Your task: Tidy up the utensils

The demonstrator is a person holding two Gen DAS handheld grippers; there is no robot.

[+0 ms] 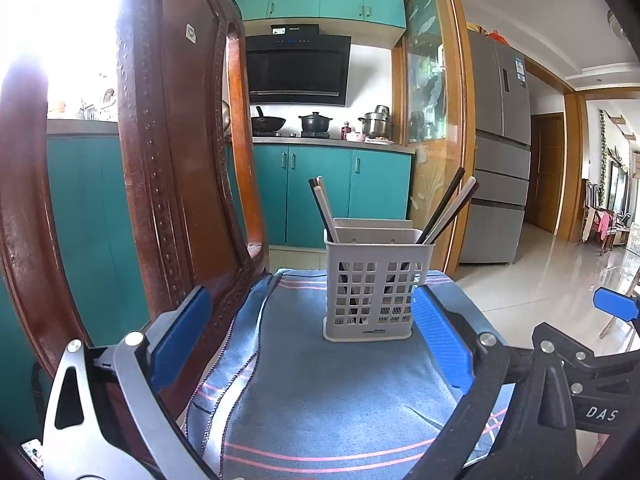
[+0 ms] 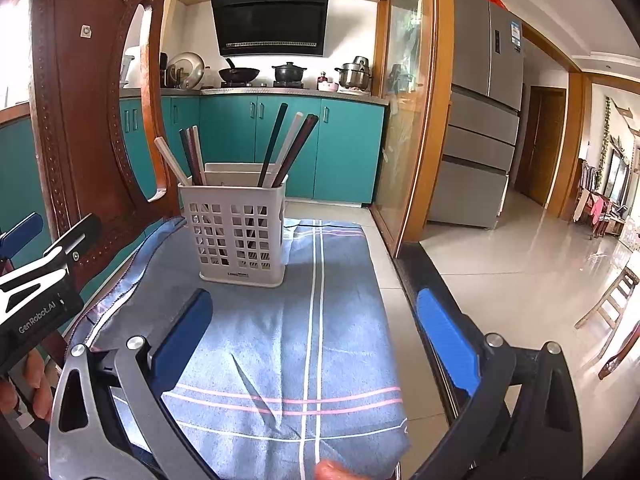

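Observation:
A white slotted utensil holder (image 1: 372,284) stands upright on a blue striped cloth (image 1: 320,392); it also shows in the right wrist view (image 2: 236,232). Several chopsticks (image 1: 448,210) stand in it, leaning left and right, dark and pale ones (image 2: 288,148). My left gripper (image 1: 310,328) is open and empty, just short of the holder. My right gripper (image 2: 314,332) is open and empty, a little further back from the holder. The right gripper's body shows at the right edge of the left wrist view (image 1: 592,360).
A carved dark wooden chair back (image 1: 180,160) rises at the left of the cloth, close to the left gripper. The cloth's right edge (image 2: 384,280) drops off to a tiled floor (image 2: 520,272). Teal kitchen cabinets and a fridge (image 2: 480,120) stand behind.

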